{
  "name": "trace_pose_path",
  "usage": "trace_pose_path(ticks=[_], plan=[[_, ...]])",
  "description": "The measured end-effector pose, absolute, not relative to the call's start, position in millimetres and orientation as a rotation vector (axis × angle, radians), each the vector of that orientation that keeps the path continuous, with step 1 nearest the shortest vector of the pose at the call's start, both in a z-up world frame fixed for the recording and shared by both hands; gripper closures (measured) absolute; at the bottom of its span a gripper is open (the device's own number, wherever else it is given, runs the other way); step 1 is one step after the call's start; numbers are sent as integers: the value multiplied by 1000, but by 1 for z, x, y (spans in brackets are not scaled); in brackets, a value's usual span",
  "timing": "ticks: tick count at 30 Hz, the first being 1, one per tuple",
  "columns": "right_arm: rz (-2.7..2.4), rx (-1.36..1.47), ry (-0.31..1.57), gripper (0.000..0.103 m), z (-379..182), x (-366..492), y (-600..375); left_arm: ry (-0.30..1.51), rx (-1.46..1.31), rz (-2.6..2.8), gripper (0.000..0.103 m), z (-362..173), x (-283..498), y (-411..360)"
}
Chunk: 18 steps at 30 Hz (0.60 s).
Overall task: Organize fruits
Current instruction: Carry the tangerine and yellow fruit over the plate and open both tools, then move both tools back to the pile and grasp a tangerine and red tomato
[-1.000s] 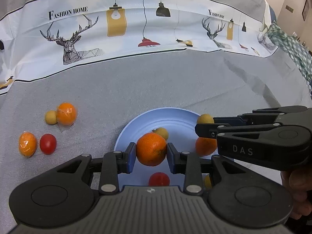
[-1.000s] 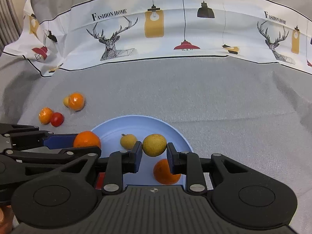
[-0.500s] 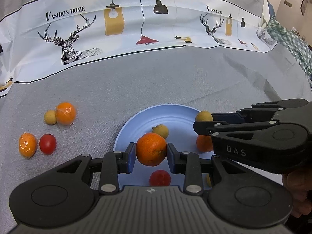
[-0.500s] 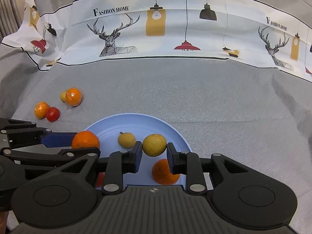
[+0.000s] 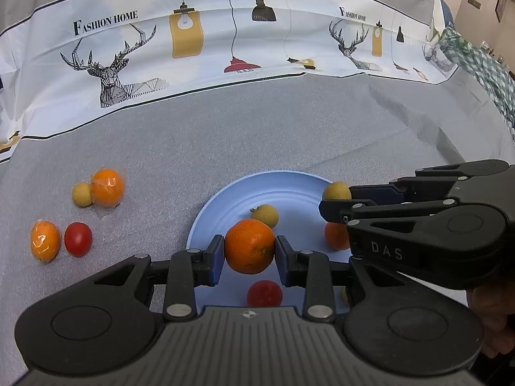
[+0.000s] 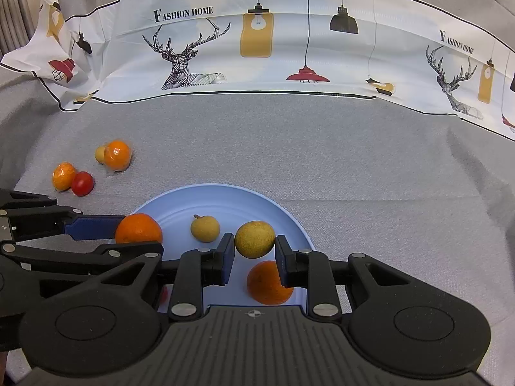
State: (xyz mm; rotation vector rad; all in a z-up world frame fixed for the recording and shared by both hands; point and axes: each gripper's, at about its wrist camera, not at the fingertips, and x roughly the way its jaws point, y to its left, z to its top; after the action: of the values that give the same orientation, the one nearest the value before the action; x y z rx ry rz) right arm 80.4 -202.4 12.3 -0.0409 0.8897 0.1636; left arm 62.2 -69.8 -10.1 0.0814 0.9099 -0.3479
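Observation:
Over the light blue plate point(image 5: 231, 199) point(image 6: 206, 199), my left gripper point(image 5: 249, 255) is shut on an orange tangerine point(image 5: 249, 246) point(image 6: 138, 228). Beside it, my right gripper point(image 6: 254, 254) is shut on a yellow-green citrus fruit point(image 6: 255, 239) point(image 5: 336, 191), also above the plate. On the plate lie a small yellow fruit point(image 5: 264, 215) point(image 6: 205, 229), an orange point(image 6: 268, 284) point(image 5: 334, 236) and a red tomato point(image 5: 264, 292). In the left wrist view the right gripper's body covers part of the plate's right side.
On the grey cloth left of the plate lie a wrapped orange point(image 5: 107, 187) touching a small yellow fruit point(image 5: 82, 194), and a second wrapped orange point(image 5: 45, 241) beside a red tomato point(image 5: 78, 239). A printed white cloth point(image 6: 257, 48) stands along the back. A hand point(image 5: 492, 315) holds the right gripper.
Both grippers keep their fruit and stay over the plate. The views have shifted only slightly; no fruit has moved.

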Motion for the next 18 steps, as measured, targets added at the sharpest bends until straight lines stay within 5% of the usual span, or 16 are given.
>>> trace_pose_path(ticks=[11, 18], plan=[[169, -47, 895, 74, 12, 81, -201, 906, 91, -345, 65, -10, 62, -71], [143, -58, 891, 54, 12, 81, -201, 890, 83, -325, 64, -6, 63, -66]])
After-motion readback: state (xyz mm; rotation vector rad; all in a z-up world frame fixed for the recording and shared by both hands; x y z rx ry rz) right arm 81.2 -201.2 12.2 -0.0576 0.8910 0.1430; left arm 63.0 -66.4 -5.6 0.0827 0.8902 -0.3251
